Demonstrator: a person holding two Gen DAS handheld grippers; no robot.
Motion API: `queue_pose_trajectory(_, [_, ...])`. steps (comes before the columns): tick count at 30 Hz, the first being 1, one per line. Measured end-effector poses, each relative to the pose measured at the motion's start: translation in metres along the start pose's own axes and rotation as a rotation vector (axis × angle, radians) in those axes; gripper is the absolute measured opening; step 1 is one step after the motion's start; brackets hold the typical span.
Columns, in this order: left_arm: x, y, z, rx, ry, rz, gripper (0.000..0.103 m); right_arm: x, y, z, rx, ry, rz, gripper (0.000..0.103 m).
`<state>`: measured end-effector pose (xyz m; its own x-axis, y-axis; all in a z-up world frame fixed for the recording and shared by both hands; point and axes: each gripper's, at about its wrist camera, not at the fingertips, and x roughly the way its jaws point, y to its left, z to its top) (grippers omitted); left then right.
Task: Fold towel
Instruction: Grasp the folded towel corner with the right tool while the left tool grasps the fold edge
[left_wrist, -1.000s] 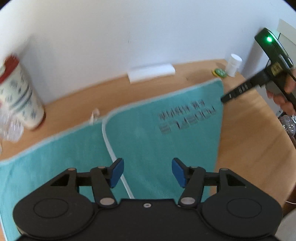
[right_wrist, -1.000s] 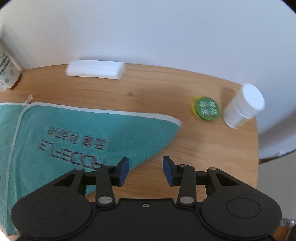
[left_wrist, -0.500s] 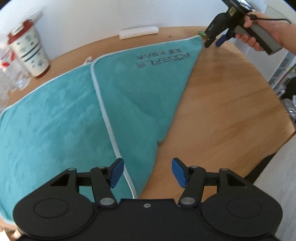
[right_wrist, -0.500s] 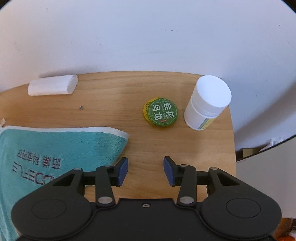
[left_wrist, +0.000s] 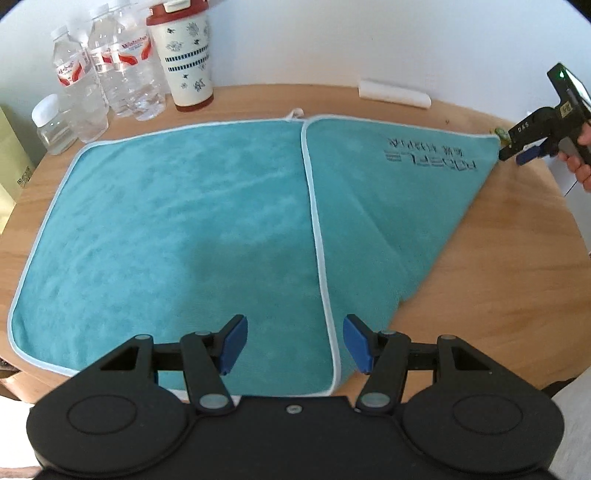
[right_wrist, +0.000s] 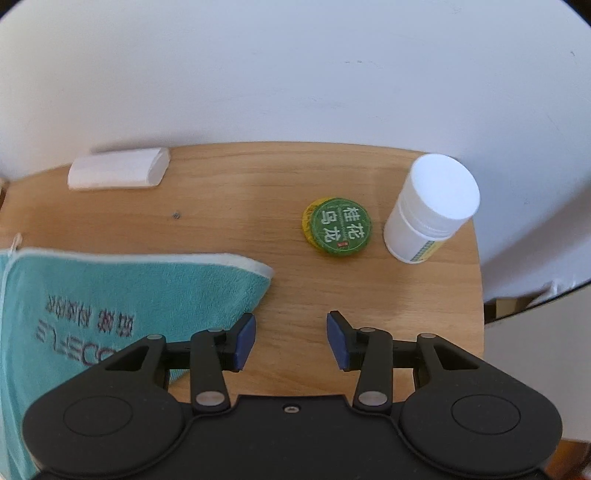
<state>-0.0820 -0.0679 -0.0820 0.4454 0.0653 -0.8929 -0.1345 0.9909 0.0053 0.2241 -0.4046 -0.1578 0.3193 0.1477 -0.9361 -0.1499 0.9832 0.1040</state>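
Towel (left_wrist: 184, 229) lying on round table (left_wrist: 498, 258), right part already flapped over. Looking soft, limp, light. I'm holding left gripper (left_wrist: 293, 341) and right gripper (right_wrist: 291, 341) released, empty; hemmed corners seeming best to pinch.

Bare table (left_wrist: 509, 266) right of towel (left_wrist: 177, 229); bottles (left_wrist: 107, 74) crowd far-left edge

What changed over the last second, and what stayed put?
The left gripper pulled back from the towel, widening its view. The right gripper slid rightward off the towel's far corner. Both stayed open; the towel kept its fold, and the green tin and white bottle stayed put.
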Motion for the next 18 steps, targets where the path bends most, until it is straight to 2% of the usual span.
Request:
queue_pose_trajectory(10, [0.020, -0.037, -0.001, 0.090, 0.032, -0.102, 0.059, 0.003, 0.007, 0.007, 0.003, -0.022, 0.029, 0.054])
queue_pose_trajectory(18, [0.037, -0.050, -0.007, 0.094, 0.057, -0.096, 0.059, 0.002, -0.004, 0.011, 0.086, -0.007, 0.095, 0.054])
